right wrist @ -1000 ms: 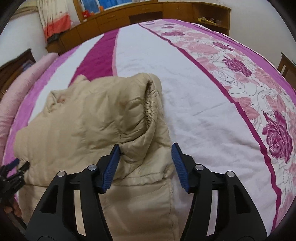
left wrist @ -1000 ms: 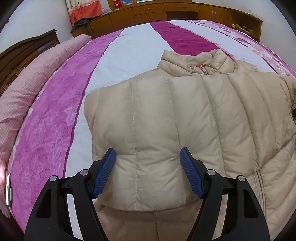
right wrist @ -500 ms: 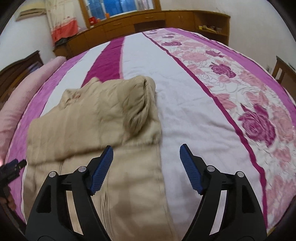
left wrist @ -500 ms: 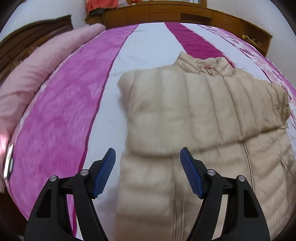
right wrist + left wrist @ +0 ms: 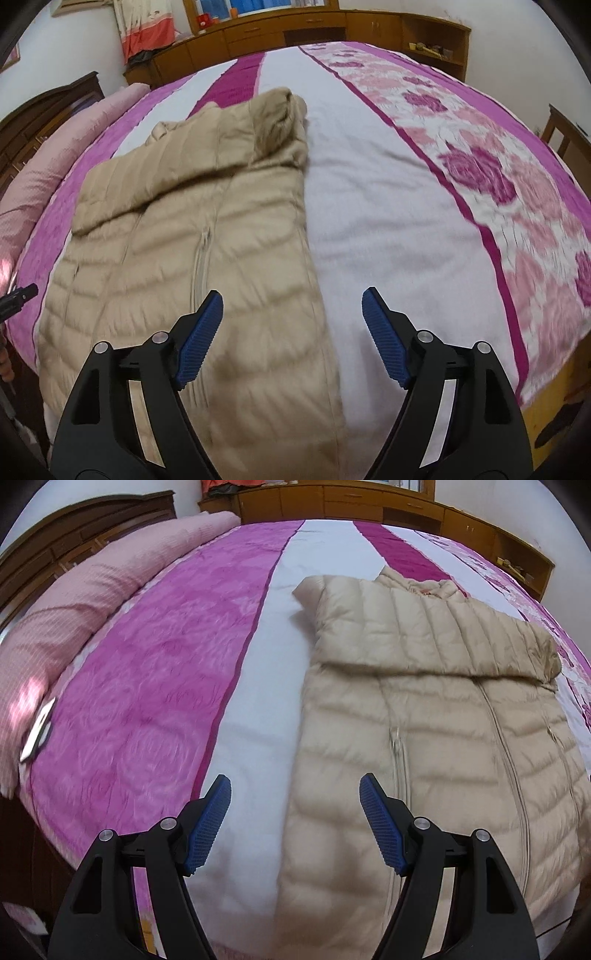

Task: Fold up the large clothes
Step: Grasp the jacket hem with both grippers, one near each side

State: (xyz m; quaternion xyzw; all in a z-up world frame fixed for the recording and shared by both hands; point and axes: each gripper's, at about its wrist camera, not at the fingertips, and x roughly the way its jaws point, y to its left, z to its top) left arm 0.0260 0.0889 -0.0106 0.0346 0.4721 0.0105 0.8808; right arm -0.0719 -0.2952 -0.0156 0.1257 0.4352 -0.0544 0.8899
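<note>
One beige jacket (image 5: pixel 424 716), one bedspread (image 5: pixel 147 686), one pink bolster (image 5: pixel 74 602), two tools

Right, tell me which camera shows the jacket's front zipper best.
The left wrist view. There the zipper of the beige puffer jacket runs in a long line down the jacket's front below the folded-over sleeves. The right wrist view shows only a shorter, blurred piece of the zipper, its lower part hidden behind the right gripper.

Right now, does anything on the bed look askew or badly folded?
Mostly tidy. The beige quilted puffer jacket lies flat with both sleeves folded across its chest, but the sleeve end at its right shoulder is bunched up, not flat. Both the left tongs and right tongs are open, holding nothing.
</note>
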